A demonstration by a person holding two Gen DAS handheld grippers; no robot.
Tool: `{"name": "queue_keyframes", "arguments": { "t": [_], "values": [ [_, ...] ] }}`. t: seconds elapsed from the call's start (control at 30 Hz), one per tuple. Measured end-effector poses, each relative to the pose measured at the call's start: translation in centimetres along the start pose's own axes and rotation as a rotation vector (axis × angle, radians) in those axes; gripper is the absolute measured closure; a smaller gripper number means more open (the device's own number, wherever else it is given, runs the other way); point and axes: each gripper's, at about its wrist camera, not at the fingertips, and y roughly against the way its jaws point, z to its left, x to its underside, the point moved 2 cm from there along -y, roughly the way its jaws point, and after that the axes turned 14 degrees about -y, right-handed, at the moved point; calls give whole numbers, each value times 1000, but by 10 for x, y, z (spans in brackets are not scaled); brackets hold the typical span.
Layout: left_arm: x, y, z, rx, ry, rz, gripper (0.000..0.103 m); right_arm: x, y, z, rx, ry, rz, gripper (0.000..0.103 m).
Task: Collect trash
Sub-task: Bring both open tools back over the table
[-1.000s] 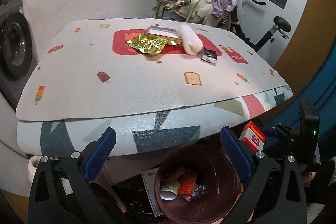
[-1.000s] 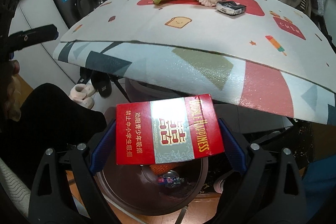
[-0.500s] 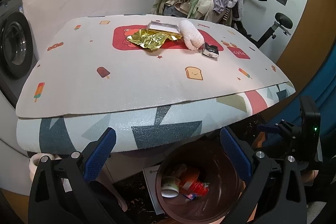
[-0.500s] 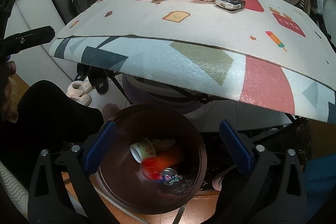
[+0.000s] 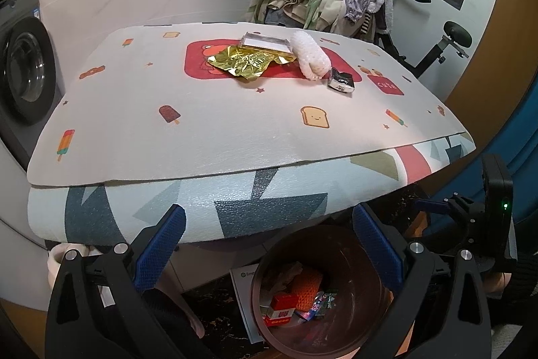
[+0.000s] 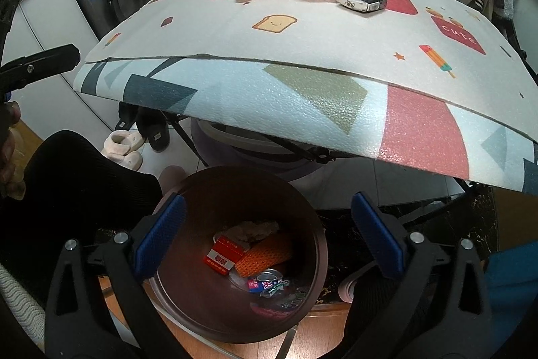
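- Red box (image 6: 223,253) lies in the bin (image 6: 316,258); foil (image 5: 250,63), foam (image 5: 309,58) and a dark pack (image 5: 341,80) wait on the table (image 5: 218,123).
- Both grippers (image 5: 269,244) (image 6: 267,239) hang spread and empty above the bin.
- Next, I'd lift clear of the table edge, then straddle the pack squarely.

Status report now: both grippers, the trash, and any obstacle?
Left gripper open, empty. Right gripper open, empty, above bin. Red box in bin; gold wrapper, white foam net, dark pack on table. No obstacle seen.
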Motion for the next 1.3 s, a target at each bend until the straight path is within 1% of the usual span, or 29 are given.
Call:
{"name": "queue_keyframes", "arguments": {
  "t": [0.5,0.73,1.0,1.1,1.17,1.3],
  "values": [
    [0,-1,5,-2,11,-1,6,0,0,-1,0,-4,-1,6],
    [-4,-1,8,-10,3,-9,6,-8,5,-14,-5,-66,-10,6],
    [-22,-4,25,-32,11,-27,6,-42,16,-30,22,-123,-54,6],
    [-30,-7,31,-37,17,-34,6,-60,16,-38,49,-141,-59,6],
    [-35,-11,36,-41,20,-37,6,-74,13,-43,87,-161,-59,6],
    [-47,-22,49,-38,35,-39,6,-102,11,-49,88,-169,-87,6]
  ]
}}
